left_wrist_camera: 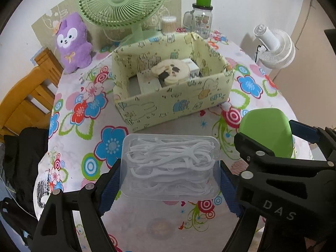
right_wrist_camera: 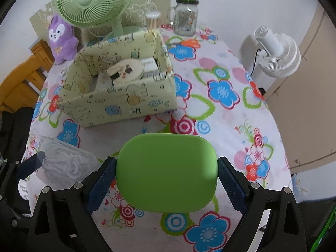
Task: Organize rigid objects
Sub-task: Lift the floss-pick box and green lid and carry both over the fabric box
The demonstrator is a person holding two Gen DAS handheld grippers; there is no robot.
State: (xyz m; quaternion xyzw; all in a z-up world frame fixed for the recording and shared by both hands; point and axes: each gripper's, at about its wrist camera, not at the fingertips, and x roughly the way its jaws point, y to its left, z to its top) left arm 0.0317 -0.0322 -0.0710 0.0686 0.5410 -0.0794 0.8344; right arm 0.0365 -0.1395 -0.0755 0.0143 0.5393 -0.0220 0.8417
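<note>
Left tongs pitched steeply down, clamping clear floss-pick box; right tongs likewise, gripping green case, apparently clear of worktop.

Left gripper clamps a clear plastic box of white floss picks above the floral tablecloth, near the pale-yellow cartoon-print storage box.

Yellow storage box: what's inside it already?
The yellow storage box holds a round cream case lying atop white boxes. Whatever lies beneath them is hidden by the near wall.
</note>
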